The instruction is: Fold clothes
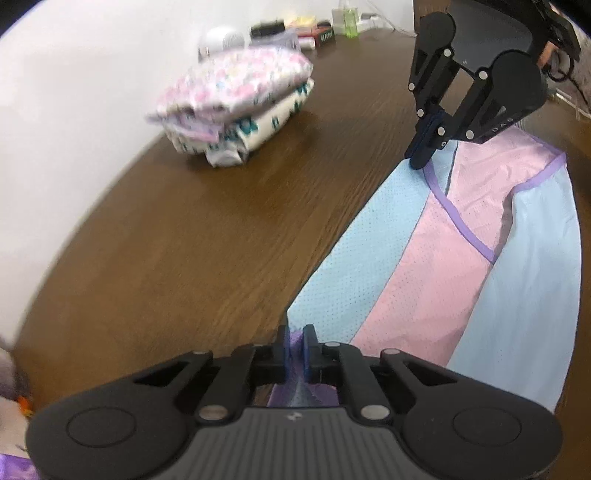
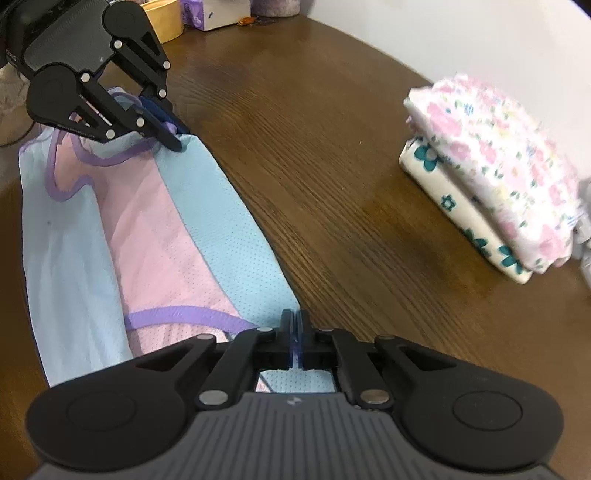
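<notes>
A pink and light-blue mesh garment (image 1: pixel 424 266) with purple trim lies stretched flat on the brown wooden table (image 1: pixel 184 240). In the left wrist view, my left gripper (image 1: pixel 297 332) is shut on the garment's near corner, with purple fabric pinched between the pads. My right gripper (image 1: pixel 419 158) is shut on the far blue corner along the same edge. The right wrist view shows the reverse. There the right gripper (image 2: pixel 295 321) pinches the blue edge of the garment (image 2: pixel 155 229), and the left gripper (image 2: pixel 177 142) clamps the far corner.
A stack of folded floral clothes (image 1: pixel 236 107) (image 2: pixel 491 199) sits on the table beside the garment, near the white wall. Small boxes and bottles (image 1: pixel 314 33) crowd one end of the table. A yellow bowl (image 2: pixel 162 18) and a box stand at the other end.
</notes>
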Tool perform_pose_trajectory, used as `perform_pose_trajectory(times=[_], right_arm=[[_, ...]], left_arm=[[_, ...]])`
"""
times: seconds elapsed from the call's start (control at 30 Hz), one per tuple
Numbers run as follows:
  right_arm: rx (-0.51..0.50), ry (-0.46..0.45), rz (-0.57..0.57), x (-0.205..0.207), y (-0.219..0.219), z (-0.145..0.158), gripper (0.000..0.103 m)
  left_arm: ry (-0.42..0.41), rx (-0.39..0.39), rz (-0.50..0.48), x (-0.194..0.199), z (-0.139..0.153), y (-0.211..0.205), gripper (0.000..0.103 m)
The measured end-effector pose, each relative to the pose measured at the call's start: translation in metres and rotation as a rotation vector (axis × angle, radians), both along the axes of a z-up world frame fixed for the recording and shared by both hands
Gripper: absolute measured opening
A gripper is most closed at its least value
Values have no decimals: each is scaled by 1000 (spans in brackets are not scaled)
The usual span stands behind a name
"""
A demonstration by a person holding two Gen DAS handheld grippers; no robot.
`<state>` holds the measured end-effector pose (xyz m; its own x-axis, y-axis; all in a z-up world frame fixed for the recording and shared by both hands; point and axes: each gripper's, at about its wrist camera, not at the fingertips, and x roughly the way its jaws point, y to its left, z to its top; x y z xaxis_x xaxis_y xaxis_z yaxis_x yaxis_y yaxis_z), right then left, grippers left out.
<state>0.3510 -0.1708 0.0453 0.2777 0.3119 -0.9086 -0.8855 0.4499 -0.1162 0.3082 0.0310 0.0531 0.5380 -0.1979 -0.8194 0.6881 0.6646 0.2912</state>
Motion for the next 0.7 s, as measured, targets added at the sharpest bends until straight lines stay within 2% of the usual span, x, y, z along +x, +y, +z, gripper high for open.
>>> perform_pose_trajectory(times=[0.17, 0.23, 0.3, 0.4, 0.47, 0.6, 0.7], right_arm=[[-20, -154, 48, -45, -4, 16, 1], [-36, -231, 90, -76, -8, 23, 1], [-48, -304, 134, -112, -10, 25, 1], [-71, -388, 191, -162, -12, 16, 1], [-75, -393, 202, -183, -12, 7, 1], [-49, -368, 184, -203, -12, -6, 1], [13, -327, 126, -204, -19, -5, 1]], left_arm=[[-267, 87, -5, -77, 13, -17, 5], [-369, 143, -16, -118, 8, -27, 5], [-425, 171, -54, -157, -1, -35, 5], [-428, 218, -76, -194, -22, -45, 5], [-419, 257, -71, -205, -38, -49, 7], [-354, 222, 8, -204, -51, -45, 11], [-336, 173, 81, -204, -43, -34, 20]])
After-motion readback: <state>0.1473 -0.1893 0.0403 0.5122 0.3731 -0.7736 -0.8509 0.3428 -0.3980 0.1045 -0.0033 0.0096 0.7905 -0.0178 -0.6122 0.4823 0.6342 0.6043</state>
